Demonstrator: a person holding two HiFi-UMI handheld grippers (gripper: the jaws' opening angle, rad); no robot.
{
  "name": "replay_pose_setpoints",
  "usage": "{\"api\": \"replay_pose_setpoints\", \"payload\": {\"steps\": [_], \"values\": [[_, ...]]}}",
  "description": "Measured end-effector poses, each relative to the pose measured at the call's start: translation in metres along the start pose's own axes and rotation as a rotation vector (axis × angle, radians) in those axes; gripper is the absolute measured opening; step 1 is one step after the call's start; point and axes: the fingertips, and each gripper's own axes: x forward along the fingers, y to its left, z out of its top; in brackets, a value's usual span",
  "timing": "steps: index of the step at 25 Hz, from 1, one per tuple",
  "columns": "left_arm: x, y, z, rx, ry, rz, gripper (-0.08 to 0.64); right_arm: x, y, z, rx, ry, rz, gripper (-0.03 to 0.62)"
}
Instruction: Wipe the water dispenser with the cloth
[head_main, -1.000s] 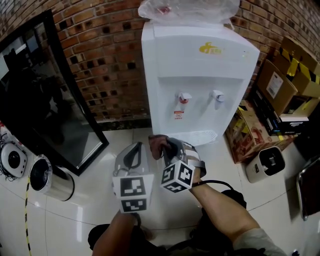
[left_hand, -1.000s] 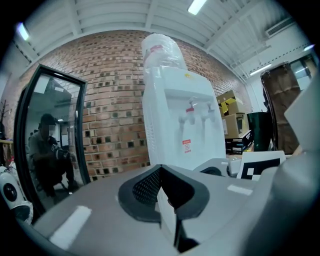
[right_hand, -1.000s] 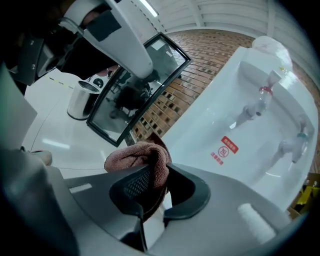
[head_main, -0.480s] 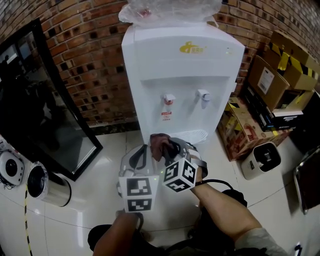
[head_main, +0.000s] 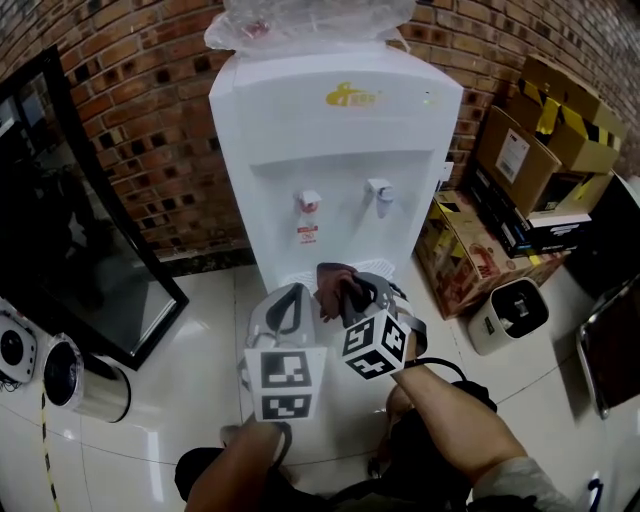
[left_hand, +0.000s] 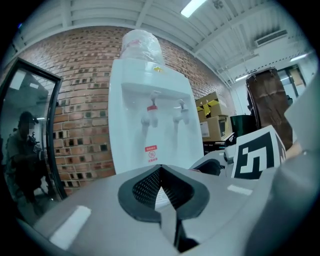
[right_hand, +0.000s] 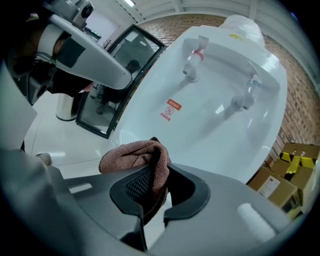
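Observation:
A white water dispenser (head_main: 335, 150) stands against the brick wall, with a red tap (head_main: 309, 202) and a blue tap (head_main: 379, 191) and a plastic-wrapped top. My right gripper (head_main: 338, 283) is shut on a brown cloth (head_main: 334, 280), bunched between its jaws (right_hand: 134, 156), just in front of the dispenser's drip tray. My left gripper (head_main: 288, 300) is beside it on the left, its jaws shut and empty. In the left gripper view the dispenser (left_hand: 150, 125) fills the middle; in the right gripper view its front panel (right_hand: 200, 110) is close ahead.
A black-framed glass panel (head_main: 70, 220) leans on the wall at left, with a steel canister (head_main: 75, 375) on the floor below it. Cardboard boxes (head_main: 520, 170) and a small white appliance (head_main: 505, 315) crowd the right side. The floor is glossy white tile.
Both grippers have moved toward the dispenser, which now looks nearer and further left in the head view. The cloth stays clamped in the right gripper.

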Motion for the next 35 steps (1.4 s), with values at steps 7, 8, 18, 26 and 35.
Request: {"api": "replay_pose_setpoints", "payload": {"steps": [7, 8, 18, 26, 35], "values": [[0.008, -0.024, 0.005, -0.002, -0.007, -0.035, 0.0, -0.005, -0.033, -0.031, 0.052, 0.055, -0.04, 0.072], [0.009, -0.027, 0.005, 0.0, -0.007, -0.039, 0.0, -0.005, -0.037, -0.035, 0.064, 0.062, -0.043, 0.072], [0.014, -0.043, -0.007, 0.025, 0.03, -0.058, 0.0, -0.005, -0.069, -0.066, 0.147, 0.131, -0.064, 0.072], [0.029, -0.09, -0.016, 0.008, 0.062, -0.157, 0.0, -0.017, -0.082, -0.093, 0.148, 0.182, -0.086, 0.072], [0.037, -0.141, -0.019, 0.012, 0.076, -0.239, 0.0, -0.029, -0.093, -0.121, 0.167, 0.225, -0.11, 0.072]]}}
